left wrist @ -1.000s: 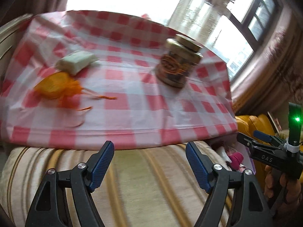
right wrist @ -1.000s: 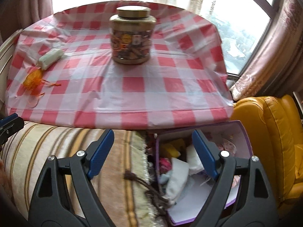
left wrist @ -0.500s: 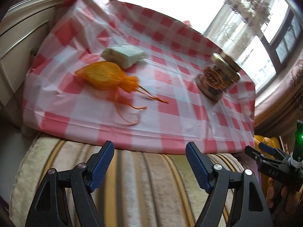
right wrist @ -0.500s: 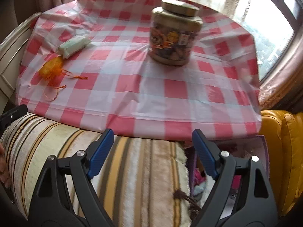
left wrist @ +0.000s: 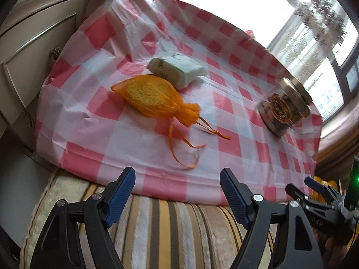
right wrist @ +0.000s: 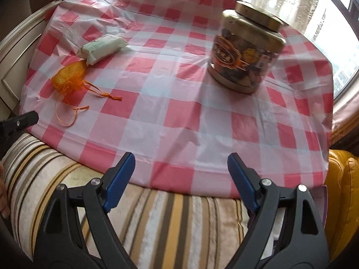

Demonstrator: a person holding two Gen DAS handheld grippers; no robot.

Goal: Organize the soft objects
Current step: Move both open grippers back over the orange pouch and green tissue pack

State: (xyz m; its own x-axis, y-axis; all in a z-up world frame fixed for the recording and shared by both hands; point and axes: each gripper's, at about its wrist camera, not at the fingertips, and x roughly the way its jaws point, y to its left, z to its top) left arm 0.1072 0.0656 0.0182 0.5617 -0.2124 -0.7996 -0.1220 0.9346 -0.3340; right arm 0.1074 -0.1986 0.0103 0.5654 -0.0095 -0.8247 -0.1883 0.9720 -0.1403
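An orange mesh drawstring pouch point(left wrist: 152, 97) lies on the red-checked tablecloth point(left wrist: 226, 143), its strings trailing toward me. A pale green tissue pack point(left wrist: 177, 68) lies just behind it, touching. Both show in the right wrist view, the pouch point(right wrist: 68, 77) and the pack point(right wrist: 102, 49) at the table's left. My left gripper point(left wrist: 177, 192) is open and empty over a striped cushion, short of the table edge, facing the pouch. My right gripper point(right wrist: 180, 174) is open and empty near the front table edge, and appears at lower right in the left view point(left wrist: 314, 197).
A gold-lidded jar point(right wrist: 244, 51) stands on the table's right half. A striped cushion point(right wrist: 157, 219) lies below the front edge. A cream cabinet point(left wrist: 29, 51) stands left of the table, a yellow leather seat point(right wrist: 343, 192) at right. Windows lie behind.
Both grippers have swung left and closer to the table. The pouch and tissue pack now sit larger ahead of the left gripper. The purple box has nearly left the right view.
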